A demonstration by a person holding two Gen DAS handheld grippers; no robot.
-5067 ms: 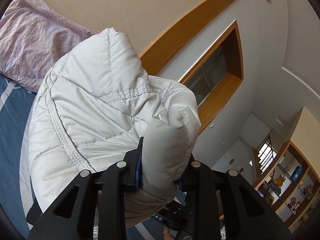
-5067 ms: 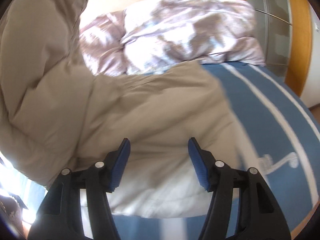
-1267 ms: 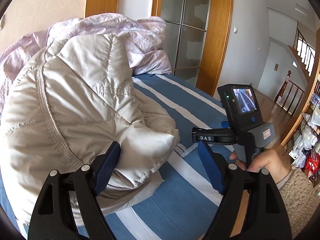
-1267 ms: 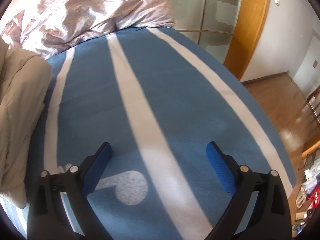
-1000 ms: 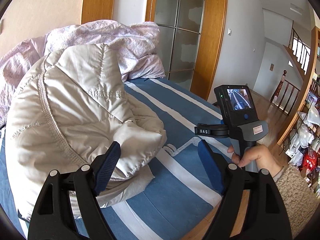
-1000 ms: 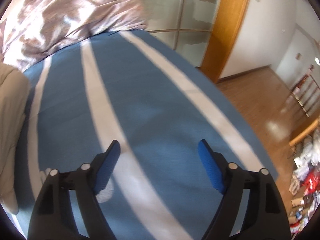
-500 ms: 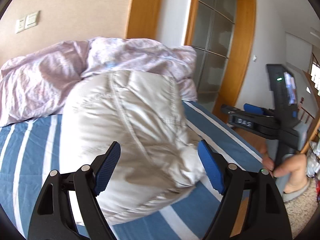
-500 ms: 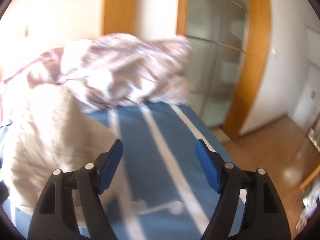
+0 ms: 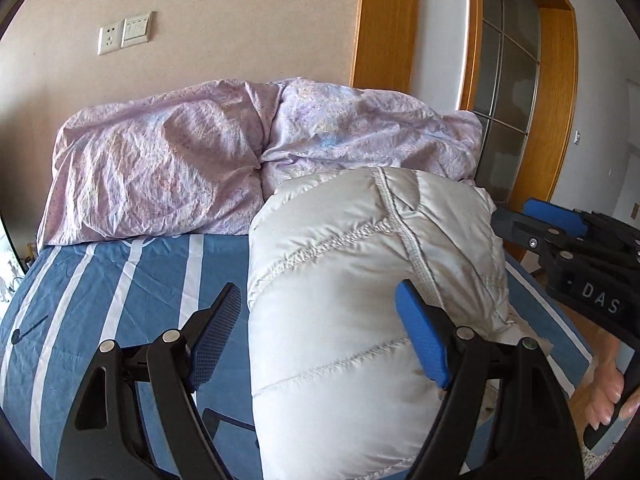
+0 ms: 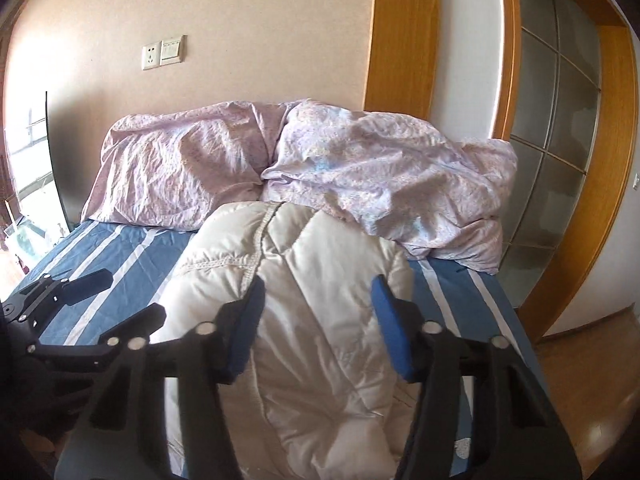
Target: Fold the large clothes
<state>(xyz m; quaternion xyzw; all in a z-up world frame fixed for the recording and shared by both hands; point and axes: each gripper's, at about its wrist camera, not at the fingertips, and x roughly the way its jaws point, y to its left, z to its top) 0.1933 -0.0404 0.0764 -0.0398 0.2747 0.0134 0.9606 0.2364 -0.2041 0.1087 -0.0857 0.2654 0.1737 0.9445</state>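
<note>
We read one marking only: the white letters "DAS" on the black body of the right tongs (image 9: pixel 560 222), seen from the left wrist; we find no other legible text, number or sign.

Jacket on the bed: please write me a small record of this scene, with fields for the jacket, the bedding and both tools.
sheet: blue sheet with white stripes
jacket: pale quilted jacket, bundled in a puffy heap on the sheet
bedding: crumpled lilac bedding behind the jacket
left tool: left tool open, holds nothing
right tool: right tool, jaws have just been closing, nothing gripped between them
contact: both tools appear clear of the jacket
</note>
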